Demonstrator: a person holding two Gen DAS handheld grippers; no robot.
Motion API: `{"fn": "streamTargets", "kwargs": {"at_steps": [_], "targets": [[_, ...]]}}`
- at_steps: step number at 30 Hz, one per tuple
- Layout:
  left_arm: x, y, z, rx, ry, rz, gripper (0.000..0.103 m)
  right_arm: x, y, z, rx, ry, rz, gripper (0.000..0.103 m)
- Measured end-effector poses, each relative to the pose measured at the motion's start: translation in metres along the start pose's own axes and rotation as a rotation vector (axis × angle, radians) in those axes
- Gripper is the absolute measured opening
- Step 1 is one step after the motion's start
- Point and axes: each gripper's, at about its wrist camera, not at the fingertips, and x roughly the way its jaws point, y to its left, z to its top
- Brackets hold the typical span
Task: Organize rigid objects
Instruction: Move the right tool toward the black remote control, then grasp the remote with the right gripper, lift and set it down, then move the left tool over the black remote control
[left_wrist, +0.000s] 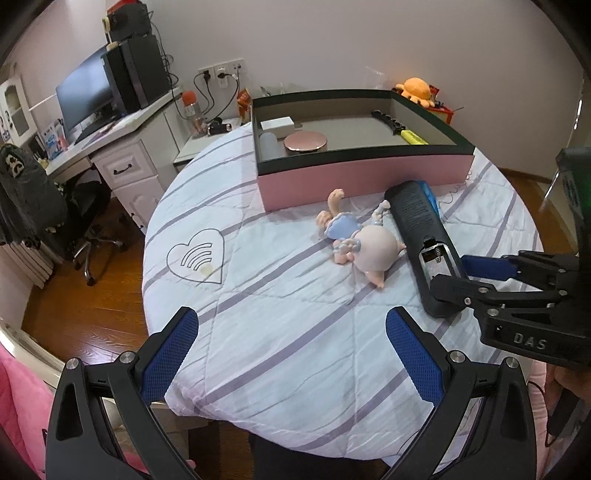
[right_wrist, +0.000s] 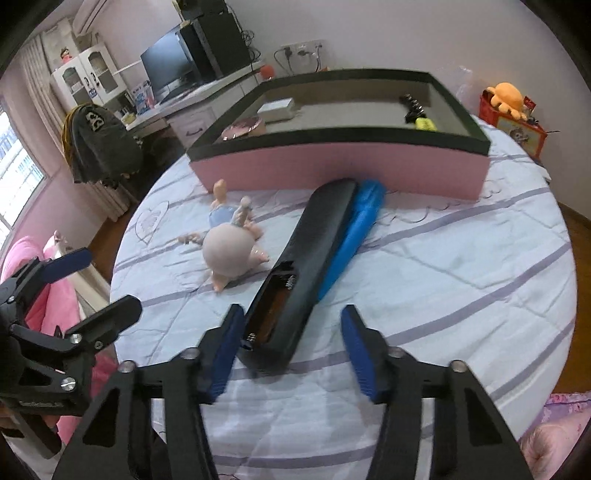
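Note:
A black remote (left_wrist: 417, 214) (right_wrist: 317, 236) with its battery bay uncovered lies on the quilted round table (left_wrist: 280, 295), and a blue case (left_wrist: 431, 195) (right_wrist: 354, 236) lies along its far side. The remote's near end is between the jaws of my right gripper (right_wrist: 293, 350) (left_wrist: 454, 275). The left pad (right_wrist: 225, 347) is against the remote, while a gap shows at the right pad. Left of the remote lies a pig doll (left_wrist: 369, 247) (right_wrist: 229, 251). My left gripper (left_wrist: 291, 350) (right_wrist: 99, 282) hangs open over bare quilt. Behind stands a pink box (left_wrist: 351, 181) (right_wrist: 332, 170).
The box holds a white case (left_wrist: 277, 123), a round pink compact (left_wrist: 306, 142), a yellow highlighter (left_wrist: 413, 137) and a black item (left_wrist: 384, 118). Beyond the table are a desk with a monitor (left_wrist: 85, 92), an office chair (left_wrist: 33, 199) and an orange plush (left_wrist: 415, 90).

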Motion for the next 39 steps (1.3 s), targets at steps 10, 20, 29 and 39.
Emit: {"fn": "streamTargets", "kwargs": {"at_steps": [10, 20, 29, 39], "targets": [[-0.002, 0.019, -0.006, -0.032, -0.005, -0.024, 0.103, 0.001, 0.044, 0.007, -0.143, 0.003, -0.136, 0.032], [-0.002, 0.042, -0.011, -0.081, -0.010, -0.025, 0.103, 0.016, 0.078, 0.020, -0.228, 0.042, -0.141, 0.034], [-0.014, 0.034, -0.006, -0.072, -0.062, -0.069, 0.103, -0.011, 0.062, 0.024, -0.190, 0.003, -0.091, 0.047], [0.005, -0.061, 0.002, 0.108, -0.057, -0.103, 0.102, -0.048, -0.031, 0.005, 0.003, -0.051, -0.202, 0.058]]}}
